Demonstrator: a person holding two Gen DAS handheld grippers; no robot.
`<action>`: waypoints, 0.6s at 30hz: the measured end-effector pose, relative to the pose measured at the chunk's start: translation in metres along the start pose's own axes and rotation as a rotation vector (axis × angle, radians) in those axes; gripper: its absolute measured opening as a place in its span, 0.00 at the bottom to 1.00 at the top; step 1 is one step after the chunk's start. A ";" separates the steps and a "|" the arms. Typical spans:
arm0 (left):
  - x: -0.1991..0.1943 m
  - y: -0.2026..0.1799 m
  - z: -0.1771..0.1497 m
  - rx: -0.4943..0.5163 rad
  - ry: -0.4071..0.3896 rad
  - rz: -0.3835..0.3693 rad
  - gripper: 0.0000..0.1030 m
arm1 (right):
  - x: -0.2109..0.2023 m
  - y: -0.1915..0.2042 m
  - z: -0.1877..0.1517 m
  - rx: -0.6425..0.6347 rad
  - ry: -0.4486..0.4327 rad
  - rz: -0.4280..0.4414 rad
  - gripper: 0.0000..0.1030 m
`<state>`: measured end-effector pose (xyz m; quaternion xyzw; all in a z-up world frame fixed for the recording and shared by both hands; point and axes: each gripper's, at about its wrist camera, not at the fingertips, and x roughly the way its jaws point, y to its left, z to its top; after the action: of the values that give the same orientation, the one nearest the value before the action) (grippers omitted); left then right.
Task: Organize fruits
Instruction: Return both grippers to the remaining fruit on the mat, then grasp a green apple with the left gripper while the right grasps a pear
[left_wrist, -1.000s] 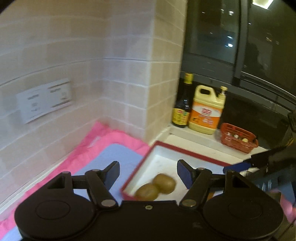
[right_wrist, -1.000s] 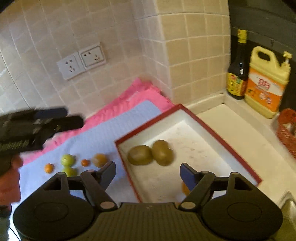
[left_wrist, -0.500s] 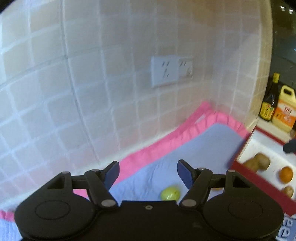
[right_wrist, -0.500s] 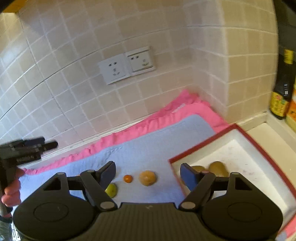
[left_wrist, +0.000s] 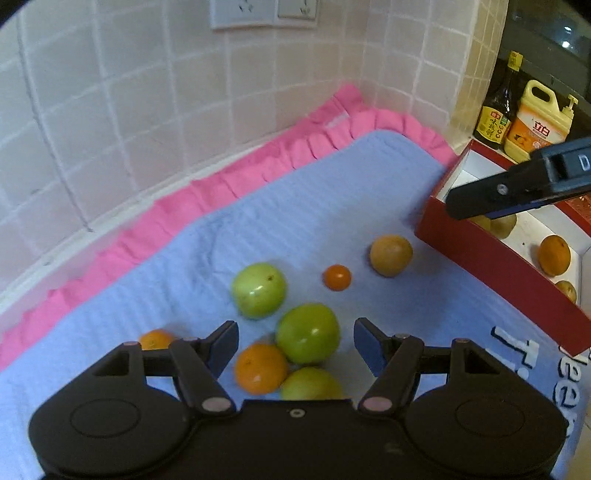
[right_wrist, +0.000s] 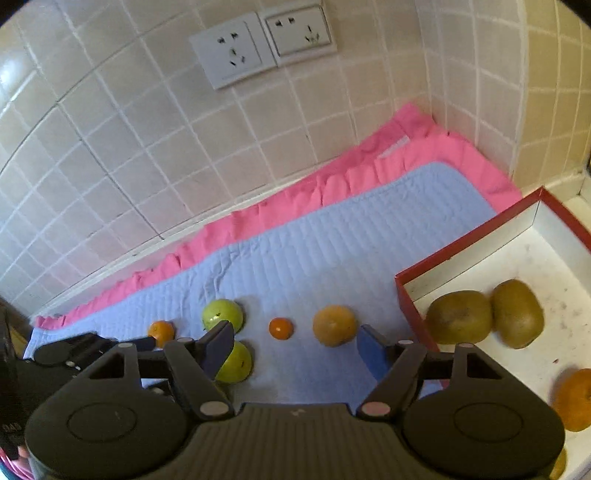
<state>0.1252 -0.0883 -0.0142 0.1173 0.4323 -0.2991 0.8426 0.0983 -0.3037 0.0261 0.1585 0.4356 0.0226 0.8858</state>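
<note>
Loose fruit lies on a blue mat: three green fruits, one between my left gripper's fingers, another beyond it, plus an orange, a small tangerine and a larger orange fruit. My left gripper is open just above them. My right gripper is open over the mat, near the tangerine and orange fruit. The red-rimmed white box holds two kiwis and an orange.
A pink cloth lies under the mat against the tiled wall, with wall sockets above. A dark sauce bottle and a yellow detergent jug stand behind the box. The right gripper's body shows in the left wrist view.
Both grippers have swung left from the box and lowered toward the loose fruit on the mat. Both stay open and empty.
</note>
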 end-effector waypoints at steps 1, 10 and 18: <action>0.006 0.000 0.002 0.002 0.008 -0.017 0.80 | 0.004 -0.002 0.004 0.009 0.002 -0.003 0.73; 0.054 -0.012 0.010 0.046 0.117 -0.064 0.78 | 0.023 -0.019 0.046 -0.032 -0.015 -0.071 0.68; 0.065 -0.009 0.007 0.046 0.140 -0.031 0.60 | 0.035 -0.019 0.032 0.005 0.037 -0.007 0.68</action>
<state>0.1540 -0.1251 -0.0616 0.1507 0.4850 -0.3129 0.8026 0.1428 -0.3234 0.0117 0.1586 0.4527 0.0212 0.8772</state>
